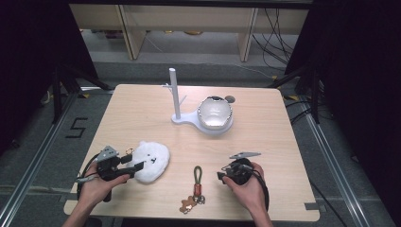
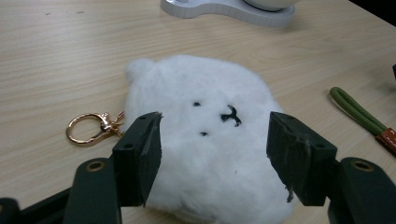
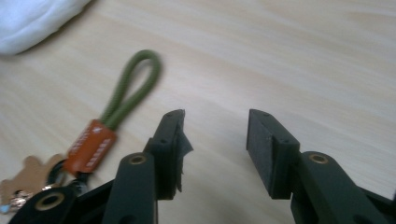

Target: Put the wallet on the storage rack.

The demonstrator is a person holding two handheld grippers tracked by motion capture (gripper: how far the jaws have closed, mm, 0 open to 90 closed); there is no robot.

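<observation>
In the high view, a white plush bear pouch (image 1: 150, 161) is lying on the wooden table (image 1: 142, 109), toward the near left of the white stand (image 1: 178, 111) with its upright post. A silvery bowl (image 1: 215, 112) is sitting on the stand's base. The left gripper (image 1: 135, 166) is reaching in against the pouch's near-left edge. A green cord keychain (image 1: 196, 185) is lying between the pouch and the right gripper (image 1: 221, 176), which is resting in the person's hand.

In the left gripper view, the jaws are standing wide apart on either side of the plush bear pouch (image 2: 205, 135), not clamping it. Its gold clasp ring (image 2: 88, 128) is lying on the table just beside the pouch, away from the stand.

In the right gripper view, the jaws are hanging apart over bare table, holding nothing. The green cord keychain (image 3: 126, 100), with its orange leather tab (image 3: 91, 145), is lying just beside them.
</observation>
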